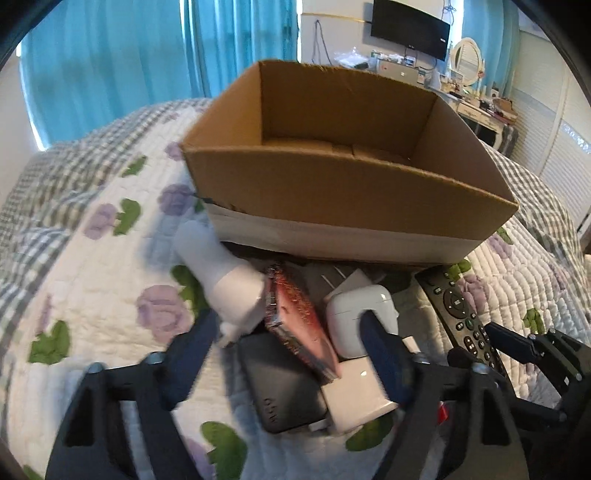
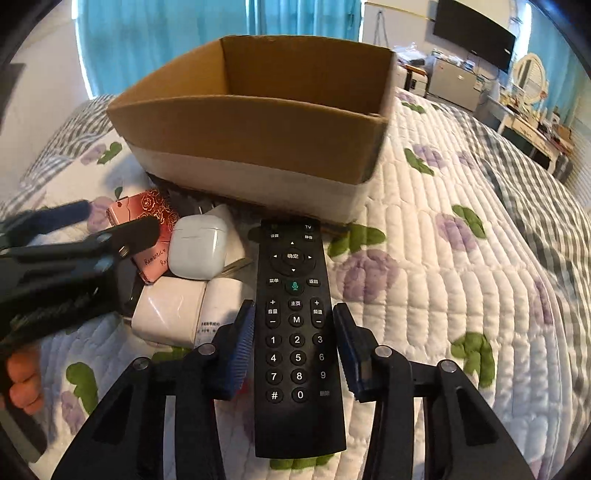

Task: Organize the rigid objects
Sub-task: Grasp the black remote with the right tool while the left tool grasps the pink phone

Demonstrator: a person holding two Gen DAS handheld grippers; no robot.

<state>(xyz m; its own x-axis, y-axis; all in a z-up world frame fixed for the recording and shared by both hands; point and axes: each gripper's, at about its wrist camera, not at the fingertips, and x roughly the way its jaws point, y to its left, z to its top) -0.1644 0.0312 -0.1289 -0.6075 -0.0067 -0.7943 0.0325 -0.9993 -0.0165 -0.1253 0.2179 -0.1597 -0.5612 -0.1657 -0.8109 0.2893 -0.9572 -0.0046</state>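
Note:
An open cardboard box [image 1: 332,184] [image 2: 255,136] stands on the quilted bed, seemingly empty. In front of it lies a pile: a white plug-like charger [image 1: 221,273], a pink rose-patterned case [image 1: 303,321] [image 2: 147,229], a white earbud case [image 1: 354,317] [image 2: 197,245], white adapters [image 1: 354,398] [image 2: 170,310], and a black box [image 1: 284,391]. My left gripper [image 1: 291,332] [image 2: 110,221] is open over the pile, jaws around the pink case. A black remote [image 2: 297,332] [image 1: 461,317] lies between the open jaws of my right gripper [image 2: 295,332], not clamped.
The bed quilt [image 2: 461,258] has purple flowers and green leaves. Blue curtains [image 1: 110,74] hang behind. A wall TV [image 1: 410,33] and a cluttered dresser with an oval mirror [image 1: 469,59] stand at the far right. A hand [image 2: 22,380] shows at the left edge.

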